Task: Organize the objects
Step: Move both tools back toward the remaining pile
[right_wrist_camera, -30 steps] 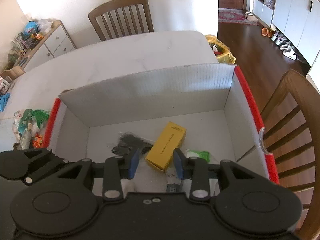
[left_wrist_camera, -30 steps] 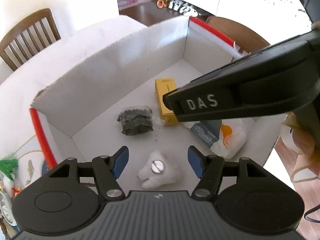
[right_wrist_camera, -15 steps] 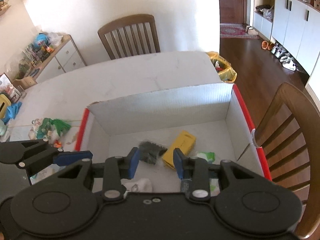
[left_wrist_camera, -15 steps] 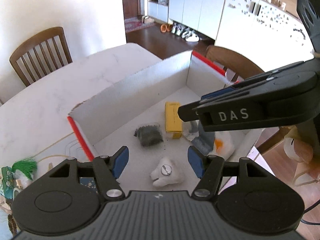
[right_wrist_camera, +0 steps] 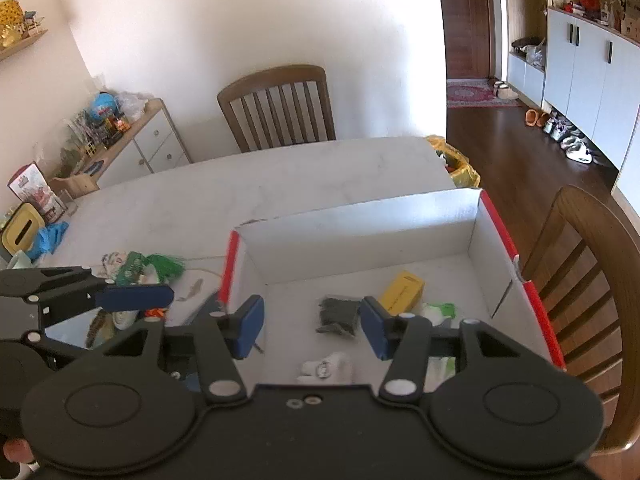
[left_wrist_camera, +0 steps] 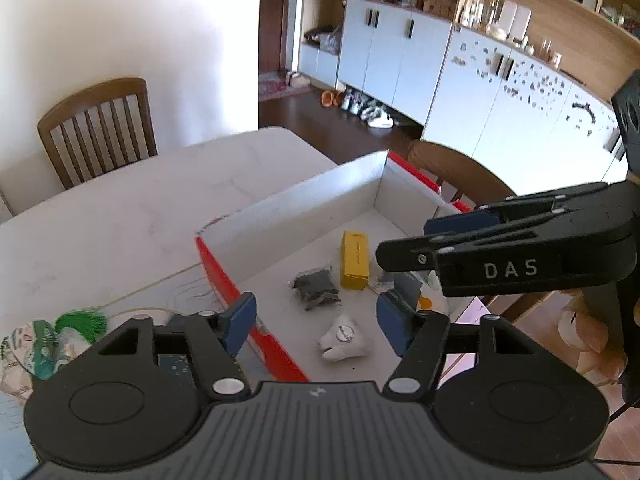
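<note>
A white cardboard box with red edges stands on the white table. Inside lie a yellow carton, a dark packet, a white plush piece with a metal disc, and white and green packets. My left gripper is open and empty, high above the box's near left edge. My right gripper is open and empty above the box; its side shows in the left wrist view.
Loose items lie on the table left of the box: a green tassel, printed packets and a cord. Wooden chairs stand behind the table and right of the box. A yellow bin is beyond the table's far corner.
Both grippers have risen and pulled back from the box, so it looks smaller and lower. My right gripper's jaws have opened wider. The objects in the box have not moved.
</note>
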`<state>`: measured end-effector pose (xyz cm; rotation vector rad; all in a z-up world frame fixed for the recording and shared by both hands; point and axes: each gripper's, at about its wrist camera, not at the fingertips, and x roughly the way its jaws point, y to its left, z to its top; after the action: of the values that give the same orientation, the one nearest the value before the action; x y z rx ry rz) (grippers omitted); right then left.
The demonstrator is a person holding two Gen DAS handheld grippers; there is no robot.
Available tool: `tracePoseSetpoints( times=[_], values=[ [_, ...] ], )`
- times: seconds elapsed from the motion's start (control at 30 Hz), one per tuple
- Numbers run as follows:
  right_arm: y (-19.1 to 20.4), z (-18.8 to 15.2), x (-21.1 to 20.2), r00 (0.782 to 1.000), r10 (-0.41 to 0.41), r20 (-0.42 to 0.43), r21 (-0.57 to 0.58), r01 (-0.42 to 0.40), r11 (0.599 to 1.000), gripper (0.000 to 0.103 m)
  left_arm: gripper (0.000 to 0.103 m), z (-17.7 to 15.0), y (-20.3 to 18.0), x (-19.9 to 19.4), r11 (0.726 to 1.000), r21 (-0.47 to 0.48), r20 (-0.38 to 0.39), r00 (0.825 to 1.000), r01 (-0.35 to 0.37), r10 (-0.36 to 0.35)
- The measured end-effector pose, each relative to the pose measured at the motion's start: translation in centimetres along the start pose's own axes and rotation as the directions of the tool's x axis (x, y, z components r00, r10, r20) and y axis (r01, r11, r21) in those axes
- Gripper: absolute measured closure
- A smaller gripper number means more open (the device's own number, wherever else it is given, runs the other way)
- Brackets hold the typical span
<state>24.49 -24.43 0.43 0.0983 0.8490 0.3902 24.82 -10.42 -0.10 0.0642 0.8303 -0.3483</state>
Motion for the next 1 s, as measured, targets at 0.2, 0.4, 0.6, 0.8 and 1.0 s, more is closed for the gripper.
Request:
tracePoseSetpoints(
  times=[0.2, 0.4, 0.6, 0.8, 1.0],
  values=[
    [2.1, -0.5, -1.0, 0.999, 0.015, 0.033, 0.009, -0.015, 1.000, 0.043, 0.032, -0.6, 2.0, -2.8, 1.000, -0.018, 0.046, 0.999, 0.008, -0.007],
    [4.6, -1.0, -1.5, 0.997, 0.025, 0.075, 0.006, -0.026, 1.000, 0.030, 0.025, -1.7, 4.4, -4.9, 0.999, -0.038, 0.073, 0.997, 0.001, 0.002],
    [7.3, -1.5, -1.4, 0.994, 0.043, 0.100, -0.007, -0.043, 0.999, 0.018, 0.021, -3.4, 7.1, -6.5, 0.998, -0.070, 0.093, 0.996, -0.005, 0.011],
    [10.2, -1.9, -0.7, 0.991, 0.071, 0.115, -0.022, -0.069, 0.997, 0.006, 0.020, -5.3, 9.9, -7.7, 0.993, -0.108, 0.104, 0.993, -0.043, 0.054],
    [13.0, -2.2, 0.5, 0.991, 0.091, 0.094, -0.042, -0.088, 0.995, 0.006, 0.019, -7.0, 13.3, -8.7, 0.983, -0.161, 0.096, 0.990, -0.085, 0.101]
  ],
)
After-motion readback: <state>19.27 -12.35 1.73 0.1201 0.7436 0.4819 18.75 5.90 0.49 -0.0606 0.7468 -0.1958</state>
